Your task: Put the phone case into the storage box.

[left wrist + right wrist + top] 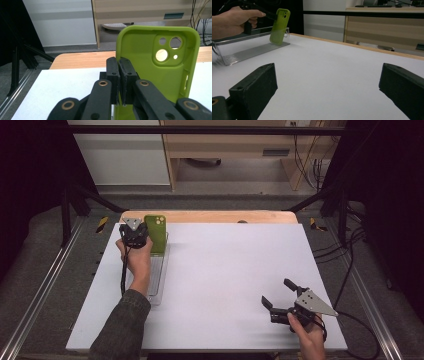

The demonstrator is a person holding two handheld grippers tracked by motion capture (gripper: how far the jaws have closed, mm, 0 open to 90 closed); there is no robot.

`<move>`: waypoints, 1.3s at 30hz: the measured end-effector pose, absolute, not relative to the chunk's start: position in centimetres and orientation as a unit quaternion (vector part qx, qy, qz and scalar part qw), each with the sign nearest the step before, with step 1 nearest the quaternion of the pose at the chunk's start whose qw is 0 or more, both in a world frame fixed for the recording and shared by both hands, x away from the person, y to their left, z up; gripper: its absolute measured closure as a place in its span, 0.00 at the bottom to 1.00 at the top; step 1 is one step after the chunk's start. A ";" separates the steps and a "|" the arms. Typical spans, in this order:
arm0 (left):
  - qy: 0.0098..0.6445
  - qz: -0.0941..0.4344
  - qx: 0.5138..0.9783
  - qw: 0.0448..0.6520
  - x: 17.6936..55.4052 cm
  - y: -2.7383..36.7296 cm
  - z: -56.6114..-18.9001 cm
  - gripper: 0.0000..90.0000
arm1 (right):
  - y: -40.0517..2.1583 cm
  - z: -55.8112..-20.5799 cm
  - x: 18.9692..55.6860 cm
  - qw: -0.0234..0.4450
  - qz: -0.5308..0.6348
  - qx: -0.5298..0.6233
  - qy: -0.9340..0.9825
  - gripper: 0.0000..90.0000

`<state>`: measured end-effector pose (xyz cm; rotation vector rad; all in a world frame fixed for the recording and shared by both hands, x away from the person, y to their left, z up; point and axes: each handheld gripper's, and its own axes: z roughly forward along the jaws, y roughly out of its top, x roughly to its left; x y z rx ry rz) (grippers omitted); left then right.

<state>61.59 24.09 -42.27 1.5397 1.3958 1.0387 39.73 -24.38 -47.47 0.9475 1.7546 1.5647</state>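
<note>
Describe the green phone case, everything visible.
The green phone case is lime, matte, looking like soft plastic or silicone, and empty: its hollow inner side shows in the left gripper view, with a raised camera block pierced by round holes and slots in one side wall. It stands nearly upright, camera end up, leaning back a little. The left gripper is shut on one long edge. Its lower end sits at the far end of the clear stand.

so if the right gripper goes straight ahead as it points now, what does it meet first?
Probably nothing close: the right gripper, jaws open, faces bare table. The clear stand sits off to one side.
</note>
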 end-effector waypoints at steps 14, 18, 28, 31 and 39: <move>0.550 0.414 0.607 0.397 61.8 23.8 -42.3 0.96 | -24.4 -47.6 39.8 0.298 0.589 0.358 0.661 0.02; 0.540 0.422 0.609 0.399 61.6 23.6 -42.1 0.85 | -24.4 -47.5 39.8 0.298 0.589 0.359 0.661 0.02; 0.531 0.413 0.611 0.417 60.4 24.0 -40.6 0.56 | -24.3 -47.5 39.7 0.299 0.589 0.358 0.660 0.02; 0.531 0.409 0.613 0.418 60.2 24.0 -40.5 0.53 | -24.3 -47.5 39.7 0.300 0.588 0.358 0.661 0.02; 0.526 0.389 0.619 0.435 59.7 24.0 -40.5 0.41 | -24.3 -47.5 39.7 0.301 0.588 0.358 0.660 0.02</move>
